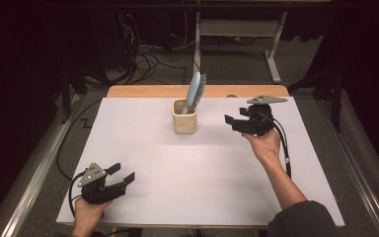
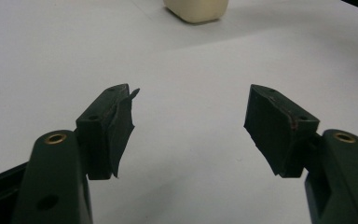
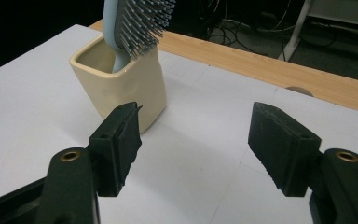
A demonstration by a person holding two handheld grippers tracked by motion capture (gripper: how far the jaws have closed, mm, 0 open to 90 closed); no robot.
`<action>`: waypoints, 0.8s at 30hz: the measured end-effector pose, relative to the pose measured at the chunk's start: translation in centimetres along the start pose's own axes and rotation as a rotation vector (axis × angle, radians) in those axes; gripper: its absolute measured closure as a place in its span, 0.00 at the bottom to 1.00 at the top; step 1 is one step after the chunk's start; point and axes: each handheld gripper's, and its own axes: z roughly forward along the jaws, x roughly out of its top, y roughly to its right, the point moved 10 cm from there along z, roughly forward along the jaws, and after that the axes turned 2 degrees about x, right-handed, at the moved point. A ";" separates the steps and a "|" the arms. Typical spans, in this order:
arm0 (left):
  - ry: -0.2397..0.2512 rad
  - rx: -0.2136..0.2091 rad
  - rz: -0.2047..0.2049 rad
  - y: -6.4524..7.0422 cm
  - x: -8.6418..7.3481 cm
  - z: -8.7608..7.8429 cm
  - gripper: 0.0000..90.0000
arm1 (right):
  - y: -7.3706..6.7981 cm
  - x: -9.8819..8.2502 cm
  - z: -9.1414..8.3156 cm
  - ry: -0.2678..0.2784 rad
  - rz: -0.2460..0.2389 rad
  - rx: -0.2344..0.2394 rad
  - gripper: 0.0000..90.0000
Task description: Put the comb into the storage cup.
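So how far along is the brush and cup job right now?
Done by the look of it: the brush stands handle-down in the cup. In hand: nothing; the right gripper sits beside the cup with jaws open and empty, and the left gripper rests open near the table edge. Nothing visibly left.

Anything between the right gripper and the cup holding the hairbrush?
Nothing: only bare white table separates the right gripper from the cup with the hairbrush, clearest in the high view.

A white table top (image 1: pixel 143 148) fronts a wooden edge (image 1: pixel 143 91), with tangled cables (image 1: pixel 148 57) beyond.
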 end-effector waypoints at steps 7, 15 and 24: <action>0.000 0.001 0.000 0.0 0.0 0.0 0.36 | 0.1 -0.3 -0.5 0.006 -0.001 0.004 0.38; 0.000 0.002 -0.001 0.0 0.0 0.0 0.36 | 0.2 -0.7 -1.1 0.015 -0.001 0.009 0.38; -0.002 0.002 -0.003 0.0 0.0 0.0 0.36 | 0.3 -1.1 -1.6 0.018 0.003 0.009 0.38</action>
